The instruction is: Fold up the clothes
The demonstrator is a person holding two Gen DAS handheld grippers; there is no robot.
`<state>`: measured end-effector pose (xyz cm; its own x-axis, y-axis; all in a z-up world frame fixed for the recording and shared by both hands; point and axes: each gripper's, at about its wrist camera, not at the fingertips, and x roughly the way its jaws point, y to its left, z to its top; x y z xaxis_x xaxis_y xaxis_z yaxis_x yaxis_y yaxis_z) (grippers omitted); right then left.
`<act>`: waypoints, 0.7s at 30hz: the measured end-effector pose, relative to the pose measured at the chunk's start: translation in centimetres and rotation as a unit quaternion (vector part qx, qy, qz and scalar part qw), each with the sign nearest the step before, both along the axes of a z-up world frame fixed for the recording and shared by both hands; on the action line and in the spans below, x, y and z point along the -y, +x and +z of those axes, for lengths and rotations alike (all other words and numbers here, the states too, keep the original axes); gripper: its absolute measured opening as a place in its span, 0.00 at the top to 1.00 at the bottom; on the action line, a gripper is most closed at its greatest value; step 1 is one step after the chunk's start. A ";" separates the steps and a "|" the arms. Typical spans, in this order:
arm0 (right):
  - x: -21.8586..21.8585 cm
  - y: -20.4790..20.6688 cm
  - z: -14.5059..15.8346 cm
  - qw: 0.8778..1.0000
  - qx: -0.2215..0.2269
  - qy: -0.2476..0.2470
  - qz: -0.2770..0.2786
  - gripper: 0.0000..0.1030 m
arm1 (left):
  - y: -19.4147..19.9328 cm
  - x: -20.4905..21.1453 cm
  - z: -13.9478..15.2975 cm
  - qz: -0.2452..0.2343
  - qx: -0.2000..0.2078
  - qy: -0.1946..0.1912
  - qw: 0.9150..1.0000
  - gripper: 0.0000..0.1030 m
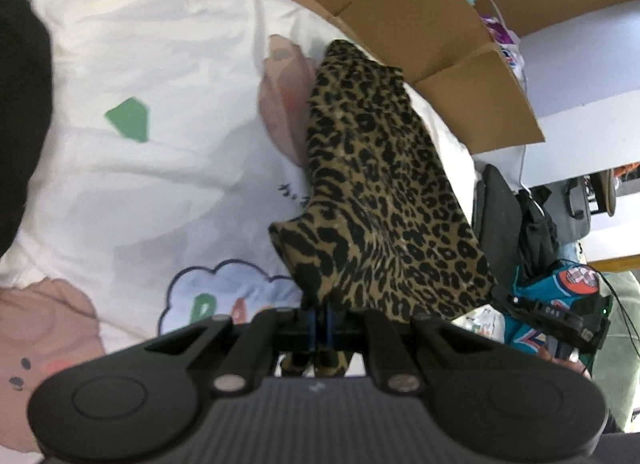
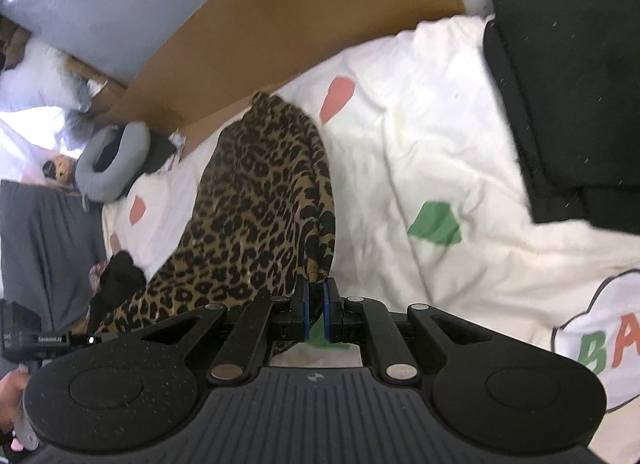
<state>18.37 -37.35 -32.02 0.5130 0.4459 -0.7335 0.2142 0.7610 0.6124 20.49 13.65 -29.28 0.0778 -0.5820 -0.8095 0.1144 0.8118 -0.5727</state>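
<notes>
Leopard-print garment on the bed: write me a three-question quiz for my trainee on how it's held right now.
1. True or false: the left tool and the right tool are each shut on the leopard-print garment.
2. What lies on the white printed bedspread at the far right of the right wrist view?
A. a folded black garment
B. a blue towel
C. a red pillow
3. Fill in: behind the bedspread, along its far edge, stands brown ____.

Key
1. True: both pinch its edge, and the cloth is lifted between them.
2. A, the folded black garment.
3. Cardboard.
</notes>
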 end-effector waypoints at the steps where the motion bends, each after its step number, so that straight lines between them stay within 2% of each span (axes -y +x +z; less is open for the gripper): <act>1: -0.3 -0.1 -0.1 1.000 -0.004 0.001 0.005 0.96 | -0.1 -0.4 -0.3 0.003 -0.002 0.001 1.000 0.95; 7: -1.1 -0.3 -2.1 0.999 -0.027 0.000 0.016 0.96 | -0.5 -1.7 -3.3 0.016 -0.020 0.004 1.000 0.95; 16: -0.5 -1.3 -5.8 0.998 -0.059 0.000 0.016 0.98 | -1.4 -1.4 -8.0 0.019 -0.043 0.004 0.999 0.95; 21: 0.0 -1.7 -7.6 0.997 -0.073 0.002 0.009 1.00 | -1.0 -1.1 -9.9 0.022 -0.040 0.010 0.999 0.95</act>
<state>16.63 -37.35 -39.66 0.3926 0.4569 -0.7982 0.2888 0.7627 0.5787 19.53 14.80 -39.15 0.0384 -0.5637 -0.8251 0.0323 0.8260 -0.5628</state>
